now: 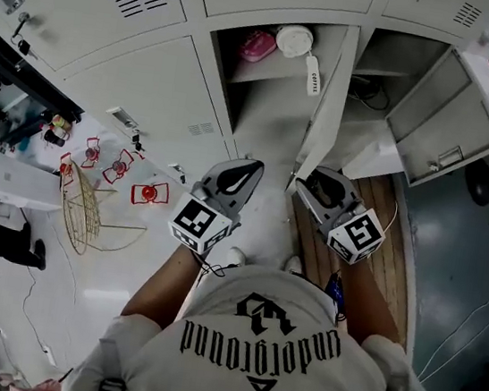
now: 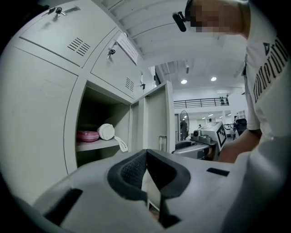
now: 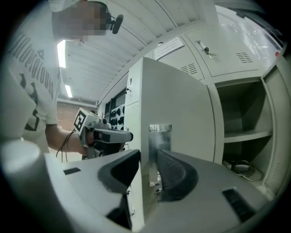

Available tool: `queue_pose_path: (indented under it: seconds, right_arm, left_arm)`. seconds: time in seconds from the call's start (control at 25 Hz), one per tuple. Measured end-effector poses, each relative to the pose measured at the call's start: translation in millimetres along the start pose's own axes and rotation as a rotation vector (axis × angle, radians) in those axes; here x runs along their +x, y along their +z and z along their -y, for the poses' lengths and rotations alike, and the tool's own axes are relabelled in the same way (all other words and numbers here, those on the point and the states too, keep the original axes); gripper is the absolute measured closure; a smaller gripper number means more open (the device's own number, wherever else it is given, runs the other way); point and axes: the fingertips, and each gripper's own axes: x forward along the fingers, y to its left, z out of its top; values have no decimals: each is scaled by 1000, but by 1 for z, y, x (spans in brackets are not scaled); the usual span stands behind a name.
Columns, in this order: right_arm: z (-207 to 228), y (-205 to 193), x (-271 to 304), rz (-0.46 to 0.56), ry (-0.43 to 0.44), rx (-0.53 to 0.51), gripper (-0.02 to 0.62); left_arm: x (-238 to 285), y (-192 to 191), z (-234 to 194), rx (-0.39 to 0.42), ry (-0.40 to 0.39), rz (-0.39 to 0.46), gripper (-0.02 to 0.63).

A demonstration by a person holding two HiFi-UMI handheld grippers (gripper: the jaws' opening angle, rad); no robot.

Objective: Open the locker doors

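The middle locker door [image 1: 328, 112] stands swung out, seen edge-on in the head view. My right gripper [image 1: 312, 180] straddles its lower free edge. In the right gripper view that door [image 3: 182, 109] runs between the jaws of the right gripper [image 3: 148, 154]. A metal handle plate [image 3: 160, 136] shows in a narrow gap beside one pad, so the jaws are open around the edge. My left gripper [image 1: 253, 166] hovers left of the door in front of the open compartment. In the left gripper view the left gripper [image 2: 146, 152] is shut, pads touching, with nothing between them.
The right-hand locker door [image 1: 449, 119] hangs wide open, with cables [image 1: 372, 91] inside. A pink case [image 1: 258, 46] and a white round thing [image 1: 293, 40] with a tag sit on the middle shelf. Closed lockers [image 1: 150, 96] fill the left. A wire rack [image 1: 89, 209] stands on the floor.
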Motion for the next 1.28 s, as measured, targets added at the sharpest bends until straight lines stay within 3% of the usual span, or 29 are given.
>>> queue_pose_path:
  seconds: [0.6,1.28]
  right_arm:
    - [56,-9,-96,8,160,-41,476]
    - [109,-13,-142,27,135,2,520]
  left_arm:
    - [78,6,68,14,125,-13,598]
    - [110,8,98,22,168,-17,598]
